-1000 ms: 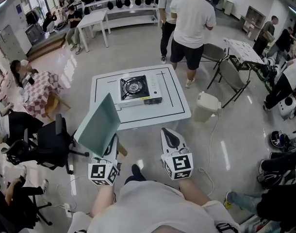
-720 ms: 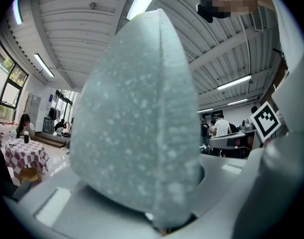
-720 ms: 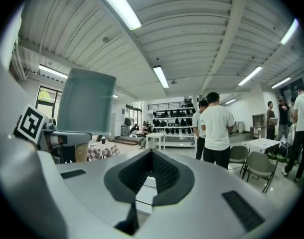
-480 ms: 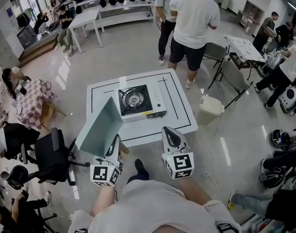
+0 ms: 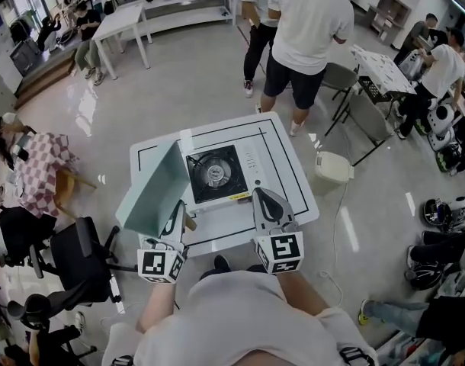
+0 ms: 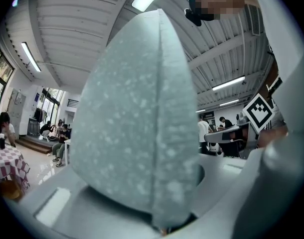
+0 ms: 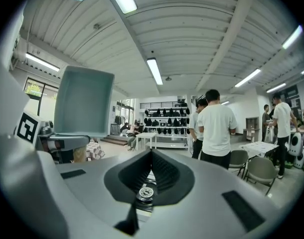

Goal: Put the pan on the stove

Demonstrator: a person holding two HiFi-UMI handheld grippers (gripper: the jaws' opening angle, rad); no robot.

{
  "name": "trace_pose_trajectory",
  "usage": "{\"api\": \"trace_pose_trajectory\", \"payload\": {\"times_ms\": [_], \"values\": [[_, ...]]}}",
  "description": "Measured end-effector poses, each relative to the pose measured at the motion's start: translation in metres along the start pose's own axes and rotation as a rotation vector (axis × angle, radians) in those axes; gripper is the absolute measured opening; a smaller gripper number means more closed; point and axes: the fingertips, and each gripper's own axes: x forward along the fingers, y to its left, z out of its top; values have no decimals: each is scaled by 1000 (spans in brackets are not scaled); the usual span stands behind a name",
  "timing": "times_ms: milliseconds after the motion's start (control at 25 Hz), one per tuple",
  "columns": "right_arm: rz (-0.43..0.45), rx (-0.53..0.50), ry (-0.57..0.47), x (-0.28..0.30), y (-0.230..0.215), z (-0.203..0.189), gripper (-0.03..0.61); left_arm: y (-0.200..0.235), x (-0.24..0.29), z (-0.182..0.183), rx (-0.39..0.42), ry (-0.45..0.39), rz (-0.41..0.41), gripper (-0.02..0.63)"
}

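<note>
A square pale-teal pan (image 5: 152,191) stands tilted on edge in the air, held from below by my left gripper (image 5: 177,212), which is shut on it. In the left gripper view the pan (image 6: 137,133) fills the frame and rises out of the jaws. The gas stove (image 5: 217,172) sits in the middle of the white table (image 5: 282,166), just ahead of both grippers. My right gripper (image 5: 261,195) hovers over the table's near edge, shut and holding nothing. The right gripper view shows its closed jaws (image 7: 151,152), the stove's burner (image 7: 144,192) below them and the pan (image 7: 84,101) at the left.
Two people (image 5: 305,29) stand just beyond the table's far side. A white bin (image 5: 335,166) and folding chairs (image 5: 362,113) are to the right. A black office chair (image 5: 76,254) and a checkered table (image 5: 42,166) are to the left.
The table and stove have come closer and now lie directly in front of the grippers. The left gripper still holds the pan; the right one stays shut.
</note>
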Motion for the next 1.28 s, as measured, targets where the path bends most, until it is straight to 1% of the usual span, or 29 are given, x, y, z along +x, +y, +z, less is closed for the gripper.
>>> {"api": "trace_pose_trajectory", "payload": {"times_ms": [200, 400, 600, 800, 920, 1160, 1280], "values": [[0, 2, 1, 18, -15, 5, 9, 8, 20, 3, 4, -5, 11, 121], [35, -8, 14, 31, -30, 5, 9, 4, 37, 3, -9, -10, 33, 121], [60, -13, 17, 41, -44, 6, 9, 2, 48, 3, -31, -1, 79, 121], [73, 2, 29, 47, -54, 3, 9, 1, 57, -2, -36, 17, 85, 121], [75, 4, 33, 49, -58, 2, 9, 0, 61, -6, -51, 40, 69, 121], [71, 11, 50, 50, -67, -5, 9, -9, 78, -32, -136, 112, -5, 121], [65, 16, 57, 52, -70, -8, 9, -16, 88, -44, -211, 150, -65, 120]]}}
